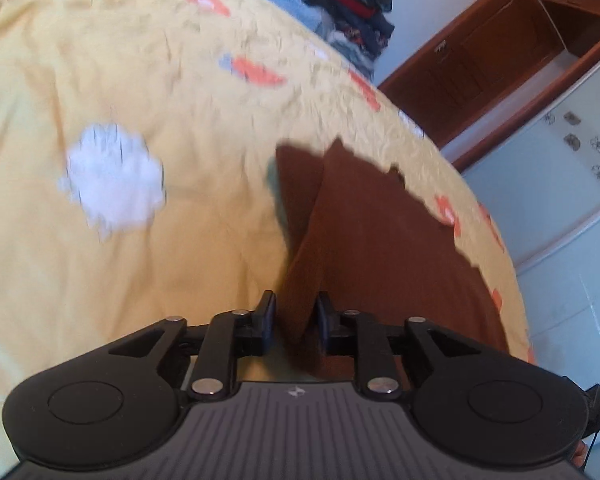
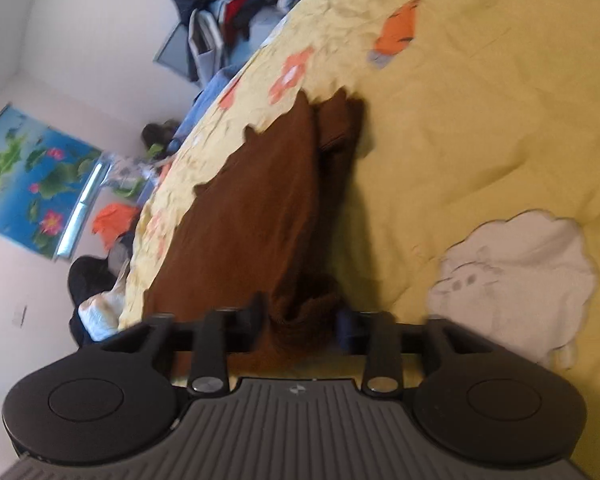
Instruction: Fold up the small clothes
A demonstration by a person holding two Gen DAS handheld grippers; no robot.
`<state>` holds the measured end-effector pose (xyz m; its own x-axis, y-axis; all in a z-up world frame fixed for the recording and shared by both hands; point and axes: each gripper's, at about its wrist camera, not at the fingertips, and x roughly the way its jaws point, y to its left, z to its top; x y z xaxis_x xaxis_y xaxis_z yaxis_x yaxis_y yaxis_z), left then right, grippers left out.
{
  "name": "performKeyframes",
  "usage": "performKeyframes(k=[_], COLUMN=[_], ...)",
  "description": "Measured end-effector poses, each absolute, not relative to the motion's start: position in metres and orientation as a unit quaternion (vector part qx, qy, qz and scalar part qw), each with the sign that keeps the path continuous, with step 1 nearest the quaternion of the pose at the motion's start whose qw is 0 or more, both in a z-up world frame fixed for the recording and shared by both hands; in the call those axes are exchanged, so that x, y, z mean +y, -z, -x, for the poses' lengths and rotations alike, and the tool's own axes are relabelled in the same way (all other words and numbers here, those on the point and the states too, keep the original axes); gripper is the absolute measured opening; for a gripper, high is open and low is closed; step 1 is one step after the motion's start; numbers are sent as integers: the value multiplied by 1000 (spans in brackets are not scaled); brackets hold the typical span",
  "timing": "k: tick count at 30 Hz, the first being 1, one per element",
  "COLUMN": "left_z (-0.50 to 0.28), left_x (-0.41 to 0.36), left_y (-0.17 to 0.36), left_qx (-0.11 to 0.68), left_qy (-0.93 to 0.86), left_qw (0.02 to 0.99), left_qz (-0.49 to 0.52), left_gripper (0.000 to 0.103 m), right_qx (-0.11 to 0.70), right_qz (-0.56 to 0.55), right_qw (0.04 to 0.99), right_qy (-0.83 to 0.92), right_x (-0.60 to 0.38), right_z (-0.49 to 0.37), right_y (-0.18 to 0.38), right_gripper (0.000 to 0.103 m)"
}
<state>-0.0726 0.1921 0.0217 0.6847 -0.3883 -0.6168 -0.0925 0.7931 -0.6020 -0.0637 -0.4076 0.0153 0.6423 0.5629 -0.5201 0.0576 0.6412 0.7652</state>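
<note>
Folding the brown knit garment [image 1: 380, 240] on the yellow quilted bedspread [image 1: 160, 60].
I see my left gripper [image 1: 296, 316] nearly closed, pinching one edge; my right gripper [image 2: 302, 320], half open, has bunched fabric between loose fingers. Cloth stretches straight ahead from both.

Each hand-held gripper [image 1: 296, 316] has black linkage arms, silver rivets and a ribbed grey body.
</note>
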Motion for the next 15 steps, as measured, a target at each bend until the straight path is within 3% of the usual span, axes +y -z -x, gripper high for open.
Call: performKeyframes(k=[2,3,4,6,11,13,14,15], left_z=[58,48,31,-6,-128,-157,-162,-163], left_x=[195,195,190,178,126,106,97,88], left_y=[-48,-60,-72,-80,-47,-30,-23,-25], left_qx=[347,325,305,295,390,433,435,422], left_qy=[86,82,78,86,85,77,80,85], left_qw=[886,897,908,919,898,884,886,895], left_qz=[297,287,275,247,187,160,141,115], left_gripper=[46,74,92,93,87,51,46,23], right_qx=[346,328,321,329,404,431,441,449], right_qz=[-402,-399,-386,-338,-230,-210,-198,-186], right_qw=[836,845,852,870,874,867,865,861], right_qy=[-139,-140,-147,-145,-140,-137,-138,-150], right_x=[-422,-426,-427,-418,-376,-362,-355,-351], right_z=[51,39,22,-17,-120,-146,-153,-154], right_y=[-34,-43,-50,-58,-42,-27,-21,-14], right_gripper=[67,67,67,67,65,59,47,34])
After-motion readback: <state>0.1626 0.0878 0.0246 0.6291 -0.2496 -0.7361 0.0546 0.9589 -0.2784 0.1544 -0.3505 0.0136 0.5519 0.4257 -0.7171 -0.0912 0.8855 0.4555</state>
